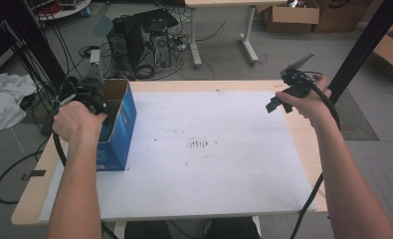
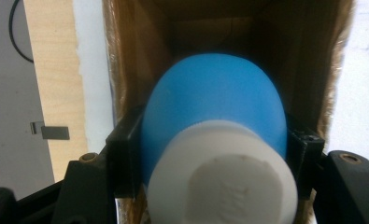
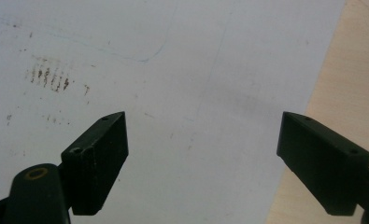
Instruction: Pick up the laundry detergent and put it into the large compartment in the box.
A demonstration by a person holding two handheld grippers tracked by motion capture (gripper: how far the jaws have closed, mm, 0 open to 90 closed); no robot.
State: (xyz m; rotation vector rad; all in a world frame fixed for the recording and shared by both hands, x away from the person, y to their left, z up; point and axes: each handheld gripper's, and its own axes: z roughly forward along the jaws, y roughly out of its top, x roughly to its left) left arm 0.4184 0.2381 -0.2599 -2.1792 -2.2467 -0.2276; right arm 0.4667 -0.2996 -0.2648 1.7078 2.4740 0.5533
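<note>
The left gripper [image 2: 215,144] has its fingers [image 2: 126,154] clenched on a blue bottle [image 2: 215,107] with a white cap [image 2: 222,172], inside the open blue cardboard box [image 1: 119,124]; the right gripper [image 3: 203,154] hangs over the desk [image 3: 350,84], fingers released.

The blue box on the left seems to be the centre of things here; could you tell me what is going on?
A person works at the table with a gripper in each hand. The left gripper is shut on a blue bottle with a white cap, held inside the open top of the blue cardboard box at the table's left edge. The right gripper is open with nothing between its jaws, hanging over the white sheet near the table's right edge.
</note>
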